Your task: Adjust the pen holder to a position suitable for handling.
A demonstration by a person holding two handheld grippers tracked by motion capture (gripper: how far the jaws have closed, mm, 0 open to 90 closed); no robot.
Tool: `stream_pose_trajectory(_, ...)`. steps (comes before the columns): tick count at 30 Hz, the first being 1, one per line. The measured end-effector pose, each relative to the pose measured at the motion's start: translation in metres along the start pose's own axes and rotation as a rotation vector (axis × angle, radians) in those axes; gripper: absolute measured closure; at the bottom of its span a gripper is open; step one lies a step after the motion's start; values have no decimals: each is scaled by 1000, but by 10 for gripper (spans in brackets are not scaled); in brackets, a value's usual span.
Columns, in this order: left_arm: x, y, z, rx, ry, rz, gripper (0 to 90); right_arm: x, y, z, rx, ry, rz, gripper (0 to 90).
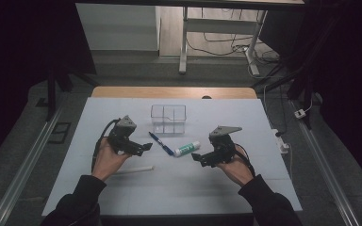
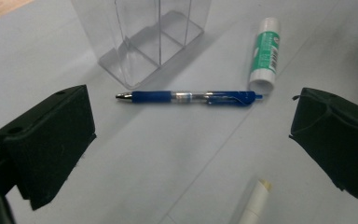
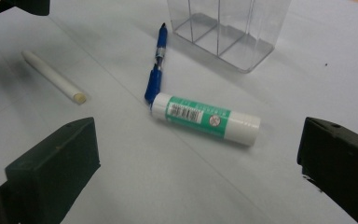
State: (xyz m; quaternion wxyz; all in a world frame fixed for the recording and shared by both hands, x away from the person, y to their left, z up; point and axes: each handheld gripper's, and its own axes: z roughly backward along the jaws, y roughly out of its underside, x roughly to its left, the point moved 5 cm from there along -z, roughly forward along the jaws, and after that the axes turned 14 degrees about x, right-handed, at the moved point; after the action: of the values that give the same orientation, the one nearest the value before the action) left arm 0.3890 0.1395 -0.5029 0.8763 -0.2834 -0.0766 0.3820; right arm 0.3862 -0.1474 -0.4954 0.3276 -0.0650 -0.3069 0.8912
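Currently both grippers, left and right, gape wide and empty; pen touches glue stick at 3 o'clock, so a grab may nudge both.

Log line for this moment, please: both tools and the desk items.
left tool: open, over pen | right tool: open, near glue stick | white stick: on table | clear organizer: empty

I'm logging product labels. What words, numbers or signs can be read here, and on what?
Glue stick: a barcode, a round crossed-out sign and a line of print on its green label, all too blurred to read.
Pen: no marking legible.
White stick and clear box: no text.
No word or number can be quoted.
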Motion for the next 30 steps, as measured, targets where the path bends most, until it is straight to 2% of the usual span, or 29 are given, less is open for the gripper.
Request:
stream_pose_trajectory(5,9,-6,-8,11,-12,8,0,-3,-12,-6,-9,0,5,0)
stream_pose_trajectory(11,21,-10,-14,38,-65,12,50,-7,-22,-20,9,16,2,0)
stream_pose_trajectory(13,25,-10,-15,39,-70,16,84,-9,-25,-24,21,18,1,0)
stream_pose_trajectory(15,31,-11,-15,39,-78,30,162,-13,-29,-30,28,20,5,0)
stream_pose_trajectory(16,33,-11,-15,37,-76,34,162,-13,-29,-30,28,20,5,0)
stream_pose_trajectory(18,38,-13,-16,36,-71,40,250,-16,-33,-34,35,27,6,0)
stream_pose_trajectory(19,39,-14,-16,37,-71,40,250,-16,-33,-34,35,27,6,0)
stream_pose_trajectory(21,44,-17,-20,49,-79,28,354,-19,-36,-38,34,39,19,55)
stream_pose_trajectory(23,45,-19,-22,55,-90,26,383,-21,-37,-39,32,38,18,75)
stream_pose_trajectory(24,46,-21,-24,59,-97,27,437,-24,-38,-41,31,36,14,137)
stream_pose_trajectory(26,50,-24,-27,55,-97,32,497,-26,-39,-41,27,38,14,166)
stream_pose_trajectory(27,52,-26,-29,54,-98,38,524,-29,-40,-43,29,36,12,219)
stream_pose_trajectory(28,54,-28,-31,50,-96,44,524,-29,-40,-43,29,36,12,219)
stream_pose_trajectory(29,56,-30,-33,49,-93,49,588,-32,-42,-44,32,30,9,294)
stream_pose_trajectory(30,58,-31,-35,51,-94,53,588,-32,-42,-44,32,30,9,294)
